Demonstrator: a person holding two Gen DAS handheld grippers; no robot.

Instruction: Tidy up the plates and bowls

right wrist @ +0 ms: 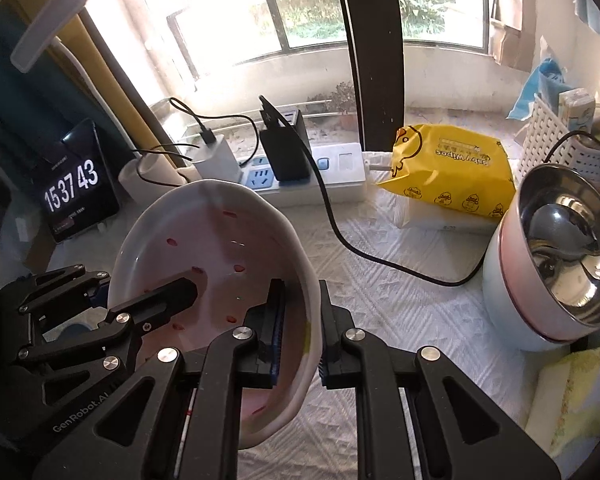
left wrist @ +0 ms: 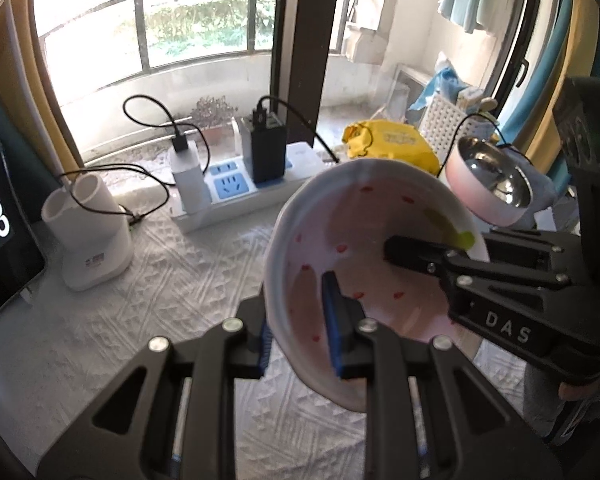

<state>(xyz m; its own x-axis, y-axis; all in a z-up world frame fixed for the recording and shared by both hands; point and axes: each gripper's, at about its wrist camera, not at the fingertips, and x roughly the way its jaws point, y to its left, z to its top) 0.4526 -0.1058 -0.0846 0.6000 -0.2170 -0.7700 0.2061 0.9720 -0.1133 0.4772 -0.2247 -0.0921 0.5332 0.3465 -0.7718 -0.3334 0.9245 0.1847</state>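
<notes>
A: Left gripper (left wrist: 300, 320)?
B: Clamped on the near rim of the white scalloped ceramic bowl with pink inside and red specks (left wrist: 364, 240), one pad inside, one outside.
A: Right gripper (right wrist: 300, 334)?
B: Pinching the opposite rim of that same bowl (right wrist: 220, 248). Held tilted between both, clear above the white textured cloth on the counter (right wrist: 400, 300).
A: Other dishes?
B: Pink bowl with steel lining (right wrist: 556, 264) off to the right, near the yellow wipes pack (right wrist: 452, 172). White power strip (left wrist: 240, 196) behind, by the window.
</notes>
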